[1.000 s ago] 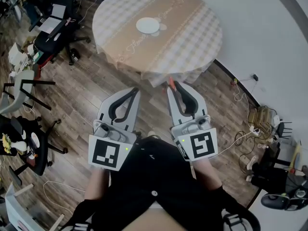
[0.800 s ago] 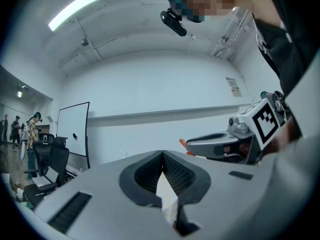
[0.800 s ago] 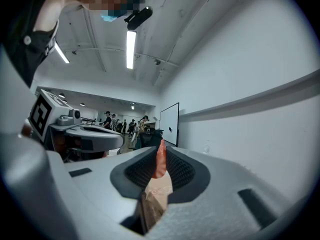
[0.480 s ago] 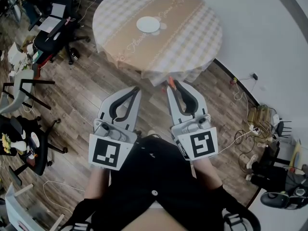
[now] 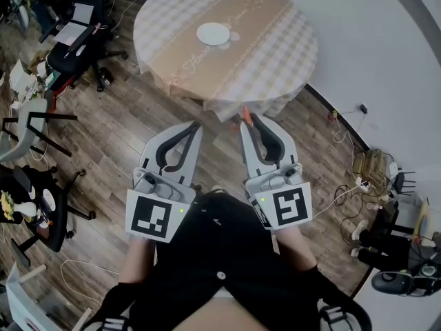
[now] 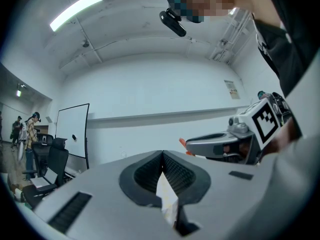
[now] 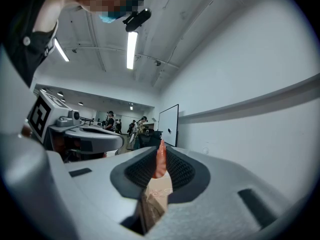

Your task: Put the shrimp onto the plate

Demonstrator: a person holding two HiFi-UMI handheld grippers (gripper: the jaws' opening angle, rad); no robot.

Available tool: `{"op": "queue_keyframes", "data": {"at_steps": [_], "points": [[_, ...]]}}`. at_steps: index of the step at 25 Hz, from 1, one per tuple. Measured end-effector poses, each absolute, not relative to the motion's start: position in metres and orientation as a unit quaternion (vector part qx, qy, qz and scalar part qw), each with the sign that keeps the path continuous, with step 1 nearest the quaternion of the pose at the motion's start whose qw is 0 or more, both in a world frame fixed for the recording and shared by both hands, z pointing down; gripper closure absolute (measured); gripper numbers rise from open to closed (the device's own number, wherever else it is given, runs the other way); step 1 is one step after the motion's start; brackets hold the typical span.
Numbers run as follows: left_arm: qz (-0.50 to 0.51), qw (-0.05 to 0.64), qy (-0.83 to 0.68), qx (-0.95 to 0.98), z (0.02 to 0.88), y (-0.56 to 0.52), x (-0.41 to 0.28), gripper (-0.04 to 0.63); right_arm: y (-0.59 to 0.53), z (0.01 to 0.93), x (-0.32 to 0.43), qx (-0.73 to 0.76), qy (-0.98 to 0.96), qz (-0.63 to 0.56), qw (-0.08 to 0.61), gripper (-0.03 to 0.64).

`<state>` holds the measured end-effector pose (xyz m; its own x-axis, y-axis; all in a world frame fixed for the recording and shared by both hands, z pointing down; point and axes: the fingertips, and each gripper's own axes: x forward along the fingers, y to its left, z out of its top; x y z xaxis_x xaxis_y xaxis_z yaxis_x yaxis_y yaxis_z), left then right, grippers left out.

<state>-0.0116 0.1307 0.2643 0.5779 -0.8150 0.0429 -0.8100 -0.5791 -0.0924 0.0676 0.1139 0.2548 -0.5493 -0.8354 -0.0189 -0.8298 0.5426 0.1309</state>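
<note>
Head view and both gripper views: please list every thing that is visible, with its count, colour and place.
table: one, round, beige-and-white checked cloth, top of head view
plate: one, white, on the table
shrimp: one, orange, between the jaws of the right gripper
office chairs: several, black, on the floor at left
cables: several, pale, floor at right
left gripper: one, grey, shut, nothing held
right gripper: one, grey, shut on the shrimp

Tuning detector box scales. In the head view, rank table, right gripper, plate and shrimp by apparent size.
1. table: largest by far.
2. right gripper: nearer the camera, so its size is inflated.
3. plate.
4. shrimp: only an orange tip shows at the shut jaws.
</note>
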Motion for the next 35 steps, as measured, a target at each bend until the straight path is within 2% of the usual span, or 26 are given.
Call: {"op": "queue_keyframes", "data": {"at_steps": [20, 35], "points": [[-0.039, 0.034, 0.426, -0.903, 0.272, 0.157, -0.037, 0.592, 0.146, 0.262, 0.043, 0.504, -0.861, -0.058, 0.023, 0.571], [-0.047, 0.046, 0.420, -0.905, 0.274, 0.144, -0.026, 0.592, 0.132, 0.270, 0.058, 0.510, -0.858, -0.055, 0.022, 0.571]]}}
